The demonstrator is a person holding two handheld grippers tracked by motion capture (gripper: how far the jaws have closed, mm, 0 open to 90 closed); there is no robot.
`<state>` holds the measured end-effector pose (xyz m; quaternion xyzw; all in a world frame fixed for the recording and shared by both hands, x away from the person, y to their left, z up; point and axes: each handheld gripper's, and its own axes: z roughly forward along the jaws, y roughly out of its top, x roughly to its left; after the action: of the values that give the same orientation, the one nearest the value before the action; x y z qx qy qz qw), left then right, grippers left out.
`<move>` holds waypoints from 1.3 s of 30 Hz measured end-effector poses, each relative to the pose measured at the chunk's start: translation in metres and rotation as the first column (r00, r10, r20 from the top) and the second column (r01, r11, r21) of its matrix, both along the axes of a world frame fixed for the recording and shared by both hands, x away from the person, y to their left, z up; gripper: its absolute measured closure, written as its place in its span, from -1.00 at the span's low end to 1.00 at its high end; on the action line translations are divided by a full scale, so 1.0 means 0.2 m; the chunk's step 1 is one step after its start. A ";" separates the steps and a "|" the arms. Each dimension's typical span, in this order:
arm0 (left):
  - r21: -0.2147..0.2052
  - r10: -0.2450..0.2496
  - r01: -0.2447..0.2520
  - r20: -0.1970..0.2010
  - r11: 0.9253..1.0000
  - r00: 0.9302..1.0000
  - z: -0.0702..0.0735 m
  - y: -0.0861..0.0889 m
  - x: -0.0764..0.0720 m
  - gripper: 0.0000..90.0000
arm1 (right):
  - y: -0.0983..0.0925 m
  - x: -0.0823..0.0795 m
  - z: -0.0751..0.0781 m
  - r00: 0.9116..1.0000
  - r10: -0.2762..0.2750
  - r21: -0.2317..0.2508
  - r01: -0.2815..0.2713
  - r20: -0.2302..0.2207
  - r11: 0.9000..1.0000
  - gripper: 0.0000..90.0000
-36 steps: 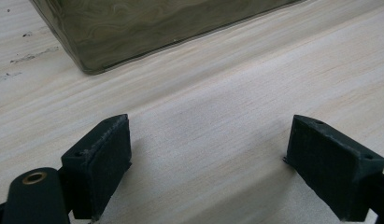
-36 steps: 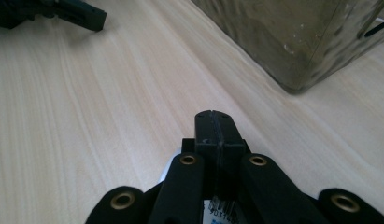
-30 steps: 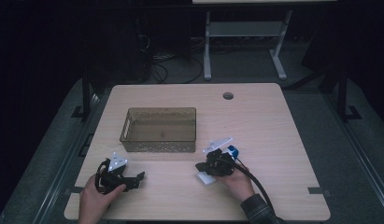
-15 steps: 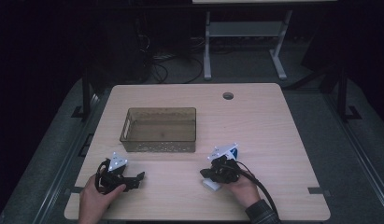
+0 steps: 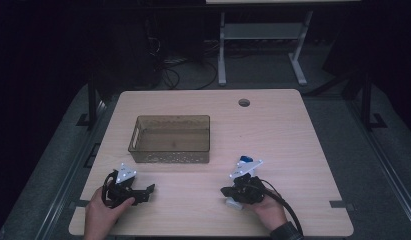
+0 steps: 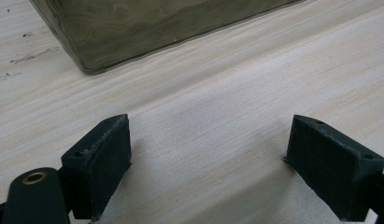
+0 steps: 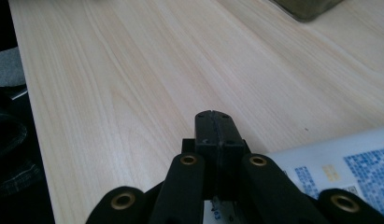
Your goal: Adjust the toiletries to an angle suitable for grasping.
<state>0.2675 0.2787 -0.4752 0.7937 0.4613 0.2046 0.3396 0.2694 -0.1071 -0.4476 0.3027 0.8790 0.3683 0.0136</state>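
Observation:
My left gripper [image 5: 148, 191] lies low on the wooden table [image 5: 273, 135] near the front left, held by a hand. Its jaws point right and stand wide open, with only bare wood between them [image 6: 206, 170]. My right gripper [image 5: 225, 191] rests near the front, right of centre, and points left. In the right gripper view its two jaws [image 7: 213, 133] are pressed together with nothing visible between them. A white printed sheet [image 7: 353, 158] with blue patterned squares lies under and beside it and also shows as a white edge [image 5: 232, 202].
A translucent brown bin [image 5: 170, 140] stands on the left half of the table, just beyond the left gripper; its corner [image 6: 133, 28] looks empty. A round cable hole [image 5: 244, 102] sits near the far edge. Cables trail from both grippers.
The right gripper has drawn back toward the front edge of the table and a little to the right. The left gripper has stayed where it was.

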 end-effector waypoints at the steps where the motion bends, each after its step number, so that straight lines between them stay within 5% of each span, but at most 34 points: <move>1: 0.000 0.000 0.000 0.000 1.000 1.000 0.00 0.00 0.00 -0.71 | -0.01 0.00 0.00 1.000 0.000 -0.002 0.000 0.004 1.000 0.99; 39: 0.000 0.000 0.000 0.000 1.000 1.000 0.00 0.00 0.00 -0.71 | -0.34 -0.12 -0.01 0.993 -0.121 -0.028 0.121 -0.009 0.992 0.99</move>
<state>0.2675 0.2787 -0.4752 0.7937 0.4613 0.2045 0.3397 0.2447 -0.1757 -0.4499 0.3571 0.8641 0.3529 0.0354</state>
